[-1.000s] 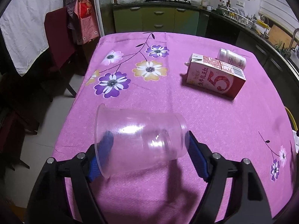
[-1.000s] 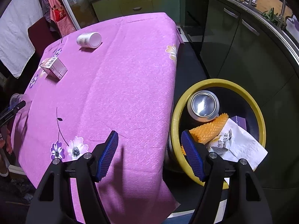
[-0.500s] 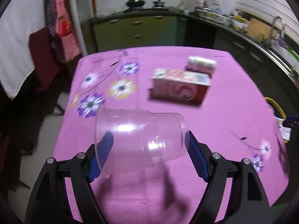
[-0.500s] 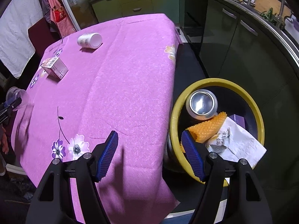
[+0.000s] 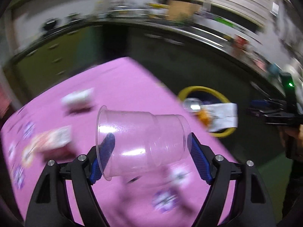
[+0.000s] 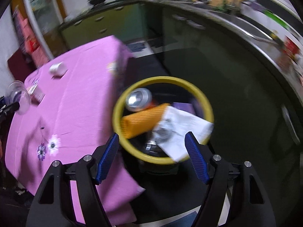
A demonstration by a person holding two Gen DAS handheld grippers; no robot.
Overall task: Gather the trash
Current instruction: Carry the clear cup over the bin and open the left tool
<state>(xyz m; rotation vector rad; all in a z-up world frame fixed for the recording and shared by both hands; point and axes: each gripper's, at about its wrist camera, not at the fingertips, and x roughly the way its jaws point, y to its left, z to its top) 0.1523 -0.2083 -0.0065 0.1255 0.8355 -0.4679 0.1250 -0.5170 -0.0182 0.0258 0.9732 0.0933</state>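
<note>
Though both views are smeared with blur, the main items read clearly; the left gripper (image 5: 149,149) is closed on a clear plastic cup (image 5: 141,141), lying sideways between the blue pads, wide rim toward the left pad, base toward the right pad; the jaws stand wide because the cup is gripped lengthways; the cup is above the pink tablecloth (image 5: 117,87), not resting on it. In the right wrist view the same cup (image 6: 18,97) shows small at the far left edge, over the table's side.

The right gripper (image 6: 152,158) has its jaws well apart with nothing between the pads (image 6: 108,158); it hangs over the yellow-rimmed bin (image 6: 205,102), which stands on the dark floor just beside the table's edge. Inside the bin: a metal can (image 6: 137,99) end-up, an orange ridged piece (image 6: 141,123), a white paper wrapper (image 6: 186,130) draped over the near rim; a purple item behind it is too blurred to identify.

On the cloth: a white bottle (image 6: 56,69) lying on its side toward the far end; a carton (image 5: 51,141), red and white, nearer the left gripper; printed flowers (image 6: 50,146) near the near edge. From the left wrist view the bin (image 5: 205,90) lies beyond the table corner, the right gripper (image 5: 269,109) dark at the right margin.
</note>
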